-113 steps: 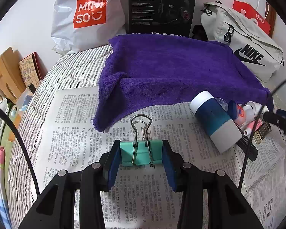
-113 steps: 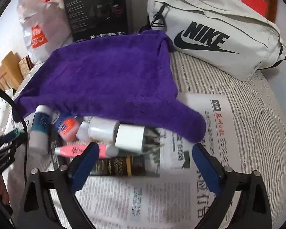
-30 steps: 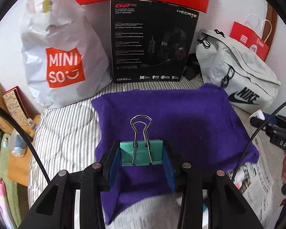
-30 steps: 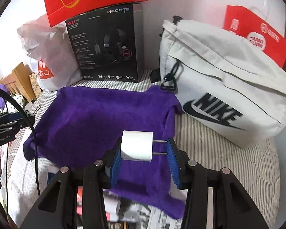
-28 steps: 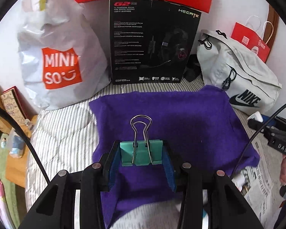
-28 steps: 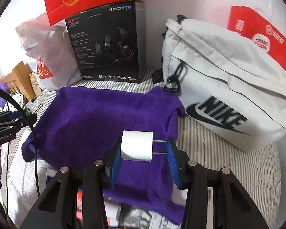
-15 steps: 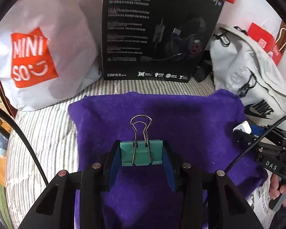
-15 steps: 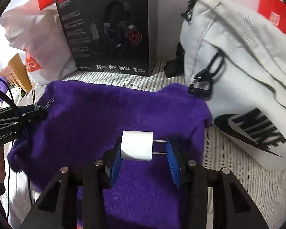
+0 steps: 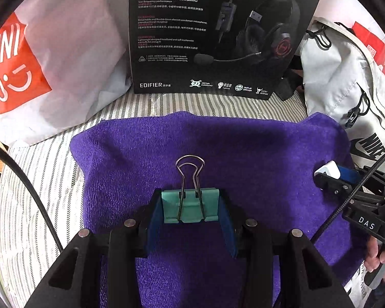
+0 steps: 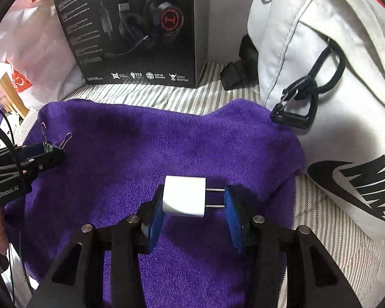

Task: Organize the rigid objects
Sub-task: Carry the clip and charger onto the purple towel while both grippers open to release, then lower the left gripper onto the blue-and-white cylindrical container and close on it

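My left gripper (image 9: 190, 210) is shut on a teal binder clip (image 9: 190, 205) with its wire handles pointing forward, just above the purple towel (image 9: 243, 159). My right gripper (image 10: 192, 201) is shut on a white plug adapter (image 10: 183, 199), its two prongs against the right pad, low over the same towel (image 10: 166, 148). The right gripper with the adapter also shows at the right edge of the left wrist view (image 9: 331, 173). The left gripper with the clip shows at the left of the right wrist view (image 10: 48, 151).
A black headset box (image 9: 218, 33) stands behind the towel. A white Miniso bag (image 9: 38, 59) is at the back left, a white Nike bag (image 10: 333, 89) at the right. Striped bedding (image 9: 38, 192) surrounds the towel. Newspaper (image 9: 359, 282) shows at the lower right.
Both grippers have moved forward and lower over the purple towel, each still holding its object. The box and bags loom larger and closer.
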`<state>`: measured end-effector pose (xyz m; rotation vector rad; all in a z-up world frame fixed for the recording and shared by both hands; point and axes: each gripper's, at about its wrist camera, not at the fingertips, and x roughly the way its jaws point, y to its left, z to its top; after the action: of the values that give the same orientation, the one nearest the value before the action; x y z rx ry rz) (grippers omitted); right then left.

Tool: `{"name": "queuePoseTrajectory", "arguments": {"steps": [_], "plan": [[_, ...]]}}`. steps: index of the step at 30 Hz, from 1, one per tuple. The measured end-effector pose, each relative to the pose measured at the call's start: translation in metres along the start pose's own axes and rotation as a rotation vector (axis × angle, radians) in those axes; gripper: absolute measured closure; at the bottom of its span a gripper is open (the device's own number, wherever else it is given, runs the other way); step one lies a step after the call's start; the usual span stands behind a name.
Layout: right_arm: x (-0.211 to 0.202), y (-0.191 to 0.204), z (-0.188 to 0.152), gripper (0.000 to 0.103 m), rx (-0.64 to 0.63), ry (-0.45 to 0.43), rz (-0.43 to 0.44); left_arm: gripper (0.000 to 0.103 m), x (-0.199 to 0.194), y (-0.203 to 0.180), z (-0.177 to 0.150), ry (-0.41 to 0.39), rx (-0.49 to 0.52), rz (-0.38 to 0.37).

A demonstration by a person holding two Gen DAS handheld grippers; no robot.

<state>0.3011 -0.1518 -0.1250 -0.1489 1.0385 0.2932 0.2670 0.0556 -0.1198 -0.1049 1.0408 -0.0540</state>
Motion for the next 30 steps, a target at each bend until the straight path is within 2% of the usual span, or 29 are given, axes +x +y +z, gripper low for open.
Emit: {"name": "queuePoseTrajectory", "arguments": {"steps": [8,9,10,12,18,24,26,30], "plan": [[0.003,0.005,0.002,0.058,-0.03,0.03,-0.005,0.063,-0.001,-0.006,0.0,0.013,0.027,0.032],[0.004,0.006,0.002,0.054,-0.031,0.036,0.0,0.061,-0.001,-0.007,0.0,0.015,0.032,0.034],[0.004,0.006,0.002,0.045,-0.03,0.041,0.016,0.056,-0.001,-0.008,-0.001,0.017,0.033,0.034],[-0.001,0.003,-0.004,0.038,-0.017,0.04,0.037,0.047,-0.003,-0.009,-0.006,0.021,0.037,0.026],[-0.023,-0.001,-0.021,0.038,-0.001,0.033,0.028,0.034,-0.012,-0.014,-0.021,0.04,0.053,0.043],[-0.061,0.001,-0.042,0.038,0.006,-0.006,0.028,0.034,-0.03,-0.008,-0.037,0.057,0.001,0.016],[-0.077,-0.001,-0.05,0.037,0.017,-0.017,0.046,0.034,-0.044,-0.008,-0.043,0.041,-0.012,0.0],[-0.109,-0.003,-0.072,0.034,0.045,-0.049,0.058,0.034,-0.076,-0.018,-0.058,0.006,-0.002,0.014]]}}
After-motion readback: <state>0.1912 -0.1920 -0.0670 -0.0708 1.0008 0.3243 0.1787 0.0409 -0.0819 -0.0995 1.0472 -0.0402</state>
